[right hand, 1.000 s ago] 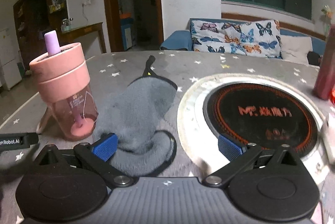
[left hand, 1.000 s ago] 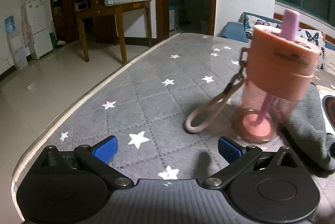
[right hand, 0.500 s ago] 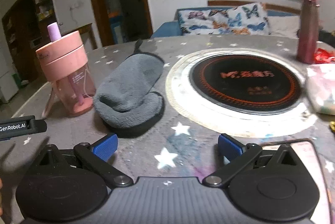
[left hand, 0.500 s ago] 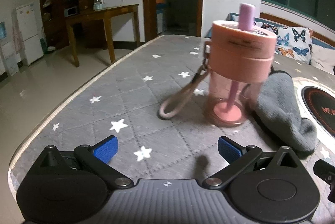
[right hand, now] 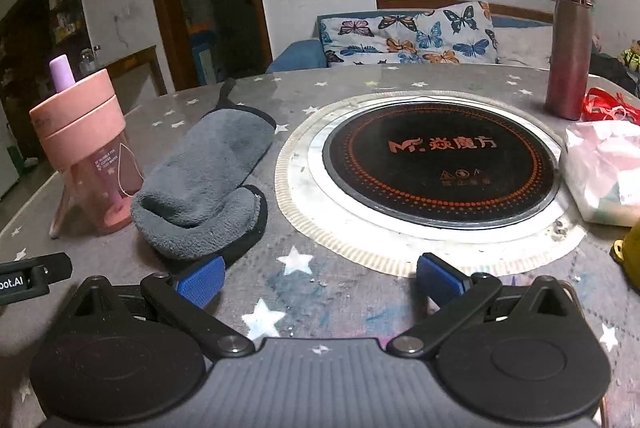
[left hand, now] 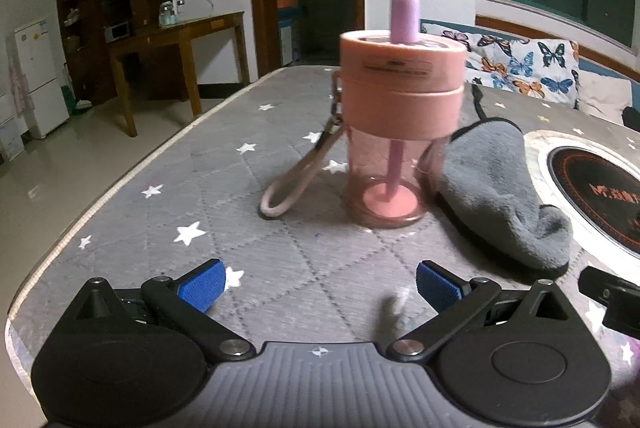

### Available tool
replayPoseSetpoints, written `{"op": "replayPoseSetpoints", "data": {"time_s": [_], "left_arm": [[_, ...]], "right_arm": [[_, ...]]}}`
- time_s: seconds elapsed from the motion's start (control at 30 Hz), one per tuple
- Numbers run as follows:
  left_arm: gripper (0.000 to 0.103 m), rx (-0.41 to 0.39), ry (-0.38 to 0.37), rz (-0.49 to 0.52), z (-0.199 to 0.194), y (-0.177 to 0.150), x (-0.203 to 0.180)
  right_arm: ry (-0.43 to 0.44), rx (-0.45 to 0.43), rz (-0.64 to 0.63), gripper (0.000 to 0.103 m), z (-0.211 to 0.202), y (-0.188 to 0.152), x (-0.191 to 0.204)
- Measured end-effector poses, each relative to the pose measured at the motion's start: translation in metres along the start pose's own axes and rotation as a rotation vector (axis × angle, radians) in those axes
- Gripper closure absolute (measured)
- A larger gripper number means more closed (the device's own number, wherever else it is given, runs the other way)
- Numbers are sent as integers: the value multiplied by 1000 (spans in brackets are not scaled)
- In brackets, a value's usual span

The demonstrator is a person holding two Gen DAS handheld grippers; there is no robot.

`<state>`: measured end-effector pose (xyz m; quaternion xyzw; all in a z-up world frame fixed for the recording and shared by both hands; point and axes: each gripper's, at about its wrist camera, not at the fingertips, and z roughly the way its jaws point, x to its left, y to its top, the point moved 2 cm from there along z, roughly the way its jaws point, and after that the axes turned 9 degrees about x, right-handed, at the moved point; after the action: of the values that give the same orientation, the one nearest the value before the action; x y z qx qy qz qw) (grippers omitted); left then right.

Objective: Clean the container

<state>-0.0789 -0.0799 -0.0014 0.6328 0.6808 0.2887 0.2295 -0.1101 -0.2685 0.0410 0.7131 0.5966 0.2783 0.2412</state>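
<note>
Cup (left hand: 400,132), pink with a lilac straw (left hand: 405,15) through its lid, is seen upright on the star-patterned table (left hand: 224,188), its strap (left hand: 298,174) looped on the cloth to its left and a grey towel (left hand: 500,188) lying just beside it on the right. Both the left gripper (left hand: 318,286) and the right gripper (right hand: 318,278) are held wide apart and empty, short of the cup and towel. A round hotplate (right hand: 438,164) is set into the table right of the towel, with a bottle (right hand: 570,56) standing beyond it.
</note>
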Motion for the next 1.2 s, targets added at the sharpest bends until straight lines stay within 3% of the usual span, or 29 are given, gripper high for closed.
{"op": "replayPoseSetpoints", "data": {"time_s": [0.37, 0.6, 0.9, 1.07, 1.2], "left_arm": [[0, 10, -22, 15, -2, 0, -2], [0, 14, -41, 12, 1, 2, 0], [0, 11, -49, 19, 6, 3, 6], [0, 11, -31, 27, 13, 2, 10], [0, 6, -12, 11, 18, 9, 20]], "right_arm": [[-105, 15, -3, 0, 0, 3, -14], [-221, 5, -99, 0, 0, 0, 1], [-303, -20, -155, 0, 0, 0, 9], [-314, -57, -271, 0, -3, 1, 32], [-256, -50, -221, 0, 0, 19, 39]]}}
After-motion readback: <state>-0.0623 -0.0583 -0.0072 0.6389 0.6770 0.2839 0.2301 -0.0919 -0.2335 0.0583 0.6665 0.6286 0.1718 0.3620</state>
